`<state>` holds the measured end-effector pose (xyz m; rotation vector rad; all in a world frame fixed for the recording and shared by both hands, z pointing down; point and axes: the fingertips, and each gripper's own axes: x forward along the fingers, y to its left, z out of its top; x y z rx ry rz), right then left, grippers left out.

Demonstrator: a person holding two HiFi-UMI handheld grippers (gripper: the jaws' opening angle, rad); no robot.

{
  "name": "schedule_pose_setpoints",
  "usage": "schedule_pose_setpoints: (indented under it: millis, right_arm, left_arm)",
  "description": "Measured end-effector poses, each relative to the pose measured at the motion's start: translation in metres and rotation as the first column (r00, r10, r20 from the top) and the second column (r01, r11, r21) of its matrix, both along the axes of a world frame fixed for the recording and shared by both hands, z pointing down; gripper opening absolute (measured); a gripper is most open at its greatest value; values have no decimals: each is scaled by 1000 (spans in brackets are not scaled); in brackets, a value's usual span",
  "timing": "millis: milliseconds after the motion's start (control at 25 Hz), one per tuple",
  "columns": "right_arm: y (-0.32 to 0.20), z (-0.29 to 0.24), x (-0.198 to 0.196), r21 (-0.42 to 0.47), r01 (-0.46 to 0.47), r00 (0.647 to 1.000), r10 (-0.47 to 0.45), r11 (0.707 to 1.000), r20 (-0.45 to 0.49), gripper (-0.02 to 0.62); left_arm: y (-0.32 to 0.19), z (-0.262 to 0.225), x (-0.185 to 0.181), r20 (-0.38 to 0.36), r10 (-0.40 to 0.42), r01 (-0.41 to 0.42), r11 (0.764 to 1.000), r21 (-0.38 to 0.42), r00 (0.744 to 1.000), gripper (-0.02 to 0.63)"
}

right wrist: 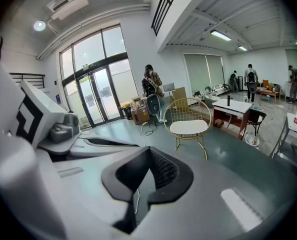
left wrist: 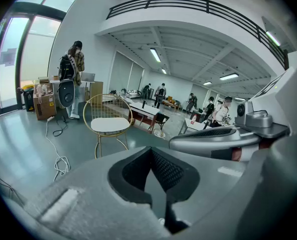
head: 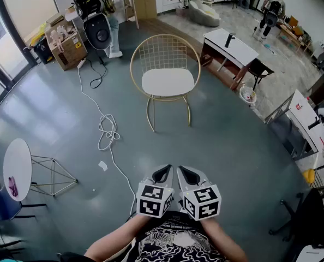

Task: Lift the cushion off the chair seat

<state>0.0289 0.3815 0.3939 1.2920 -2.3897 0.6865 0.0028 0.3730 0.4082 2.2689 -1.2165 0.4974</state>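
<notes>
A gold wire chair (head: 165, 53) stands on the grey floor well ahead of me, with a white cushion (head: 167, 82) flat on its seat. Both grippers are held close to my body, side by side, far short of the chair. My left gripper (head: 162, 174) and right gripper (head: 190, 176) are both shut and hold nothing. In the left gripper view the cushion (left wrist: 109, 126) shows beyond the shut jaws (left wrist: 151, 154), left of centre. From the right gripper view, the cushion (right wrist: 189, 128) lies beyond the shut jaws (right wrist: 150, 154), to the right.
A white cable (head: 105, 131) snakes over the floor left of the chair. Right of the chair are a white-topped desk (head: 230, 45) and a small bin (head: 248, 95). A round white side table (head: 17, 168) is at the near left. A cardboard box (head: 67, 47) and a person (head: 99, 10) are behind.
</notes>
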Motion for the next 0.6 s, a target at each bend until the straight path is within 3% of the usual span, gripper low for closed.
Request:
schedule_pose_setpoints:
  millis: [320, 600]
  right_arm:
    - [-5, 4, -21, -16, -33, 999, 34, 999, 39, -3]
    - [-14, 3, -51, -22, -52, 999, 52, 998, 15, -3]
  left_arm:
    - [-4, 5, -22, -23, 7, -7, 1000, -9, 1000, -6]
    - [-17, 3, -54, -40, 31, -31, 999, -8, 999, -6]
